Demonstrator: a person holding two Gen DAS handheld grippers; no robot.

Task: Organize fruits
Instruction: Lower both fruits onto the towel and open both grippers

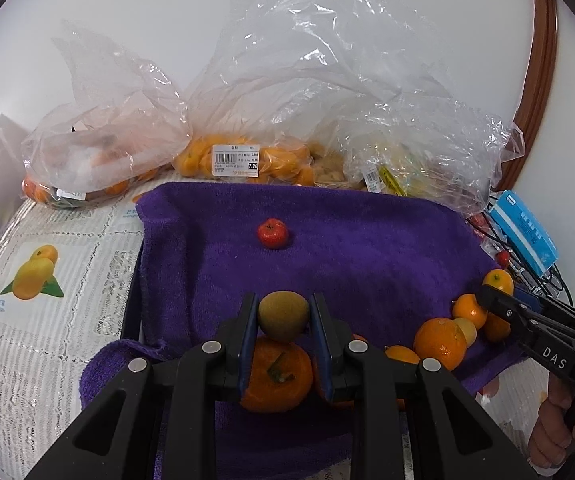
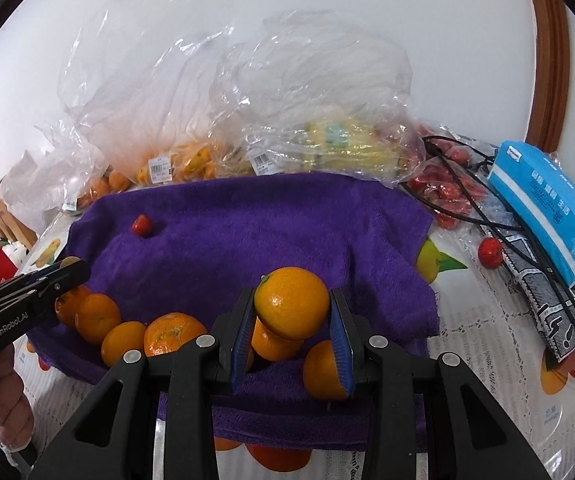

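White wall stands behind a tabletop with a purple towel on it. Left gripper has its fingers closed on one kiwi; right gripper grips one orange, both above the towel's near edge. One small red fruit lies on the towel. Only the right view shows a second red fruit beside the blue box.

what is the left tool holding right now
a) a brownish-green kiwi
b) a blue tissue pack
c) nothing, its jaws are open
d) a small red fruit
a: in the left wrist view the left tool has its blue pads pressed on either side of a brownish-green kiwi, held above the purple towel, while the small red fruit lies alone farther back on the towel.
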